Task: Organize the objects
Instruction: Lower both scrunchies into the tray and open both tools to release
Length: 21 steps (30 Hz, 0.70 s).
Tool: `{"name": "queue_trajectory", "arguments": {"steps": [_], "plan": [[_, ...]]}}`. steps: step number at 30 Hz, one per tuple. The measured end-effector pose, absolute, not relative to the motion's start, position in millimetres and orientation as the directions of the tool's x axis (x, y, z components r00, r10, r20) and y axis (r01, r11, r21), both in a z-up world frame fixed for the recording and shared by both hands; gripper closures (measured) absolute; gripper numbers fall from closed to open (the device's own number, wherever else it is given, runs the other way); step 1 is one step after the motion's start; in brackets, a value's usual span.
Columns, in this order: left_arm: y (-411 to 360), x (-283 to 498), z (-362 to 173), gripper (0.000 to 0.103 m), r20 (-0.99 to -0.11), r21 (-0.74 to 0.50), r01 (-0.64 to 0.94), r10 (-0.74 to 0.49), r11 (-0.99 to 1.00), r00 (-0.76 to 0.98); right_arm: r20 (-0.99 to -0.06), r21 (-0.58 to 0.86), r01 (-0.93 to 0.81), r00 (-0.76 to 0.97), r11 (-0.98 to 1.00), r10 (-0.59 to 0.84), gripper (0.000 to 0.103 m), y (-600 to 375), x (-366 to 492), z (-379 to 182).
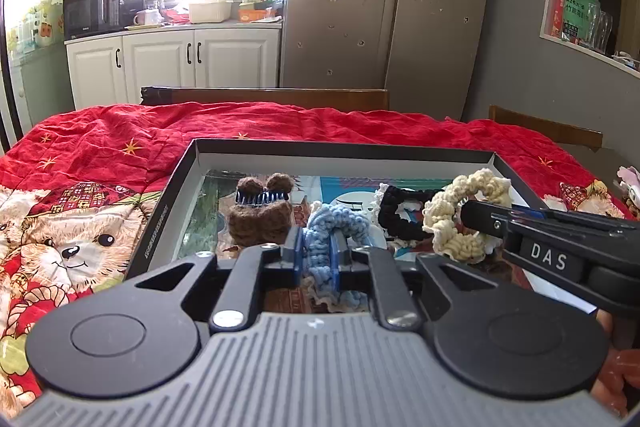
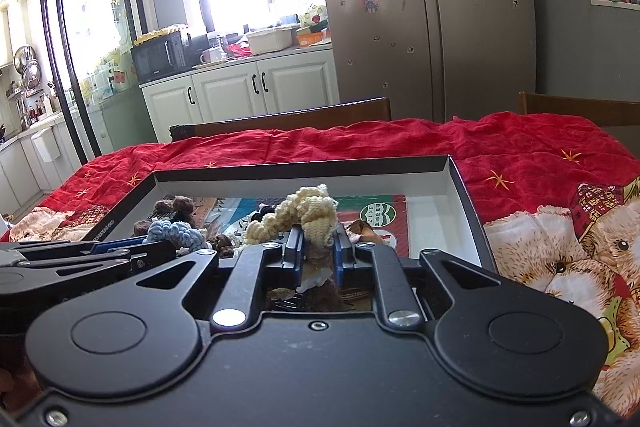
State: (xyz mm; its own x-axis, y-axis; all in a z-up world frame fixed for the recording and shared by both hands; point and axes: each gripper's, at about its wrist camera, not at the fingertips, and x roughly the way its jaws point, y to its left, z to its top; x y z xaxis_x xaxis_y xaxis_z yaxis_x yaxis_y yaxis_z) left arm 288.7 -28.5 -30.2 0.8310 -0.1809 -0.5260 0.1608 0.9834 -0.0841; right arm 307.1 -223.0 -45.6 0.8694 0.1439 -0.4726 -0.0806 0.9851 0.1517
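Left claw (image 1: 318, 259): pressed together on the blue crocheted scrunchie (image 1: 336, 223), which bulges up between its blue pads over the near edge of the shallow black box (image 1: 332, 149).

Right claw (image 2: 318, 257): pinching the cream crocheted scrunchie (image 2: 304, 213). In the left wrist view this claw (image 1: 466, 217) enters from the right, low over the box, and its tips grip the cream scrunchie (image 1: 460, 215) at the ring's right side. The ring stands tilted on edge, above the box's right half.

Box contents: a brown fuzzy bear-ear hair clip (image 1: 262, 213) with a dark toothed clasp lies in the left half. A black scrunchie (image 1: 400, 215) lies between the blue one and the cream one, touching the cream ring. Printed cards or packets line the box floor; their text is too small to read. Whether the blue scrunchie rests on the floor or is lifted cannot be told.

Support: the box sits on a tabletop covered by a red quilt (image 1: 120, 139) with gold stars and a teddy-bear print (image 1: 68, 247). Wooden chair backs (image 1: 280, 97) stand just beyond the far edge.

Background: a steel refrigerator (image 1: 384, 7) with small stickers, white cabinets (image 1: 180, 57) and a black microwave (image 1: 92, 13) on the counter beside a bright window.
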Motion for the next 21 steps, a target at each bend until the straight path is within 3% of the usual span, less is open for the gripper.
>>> {"name": "queue_trajectory", "arguments": {"steps": [4, 8, 13, 21], "plan": [[-28.6, 288.0, -29.3, 0.065, -0.524, -0.081, 0.166, -0.184, 0.983, 0.832, -0.474, 0.149, -0.079, 0.869, 0.986, 0.141, 0.086, -221.4, 306.0, -46.3], [-30.4, 286.5, -27.6, 0.065, -0.516, -0.069, 0.172, -0.182, 0.983, 0.837, -0.473, 0.146, -0.078, 0.870, 0.986, 0.139, 0.083, -221.0, 304.6, -46.7], [-31.2, 283.7, -25.4, 0.055, -0.507, -0.066, 0.179, -0.187, 0.982, 0.841, -0.462, 0.139, -0.064, 0.879, 0.988, 0.122, 0.065, -220.9, 302.3, -45.7], [-30.6, 279.7, -20.1, 0.044, -0.488, -0.064, 0.183, -0.190, 0.981, 0.852, -0.443, 0.154, -0.051, 0.889, 0.987, 0.115, 0.065, -225.7, 298.8, -41.0]]}}
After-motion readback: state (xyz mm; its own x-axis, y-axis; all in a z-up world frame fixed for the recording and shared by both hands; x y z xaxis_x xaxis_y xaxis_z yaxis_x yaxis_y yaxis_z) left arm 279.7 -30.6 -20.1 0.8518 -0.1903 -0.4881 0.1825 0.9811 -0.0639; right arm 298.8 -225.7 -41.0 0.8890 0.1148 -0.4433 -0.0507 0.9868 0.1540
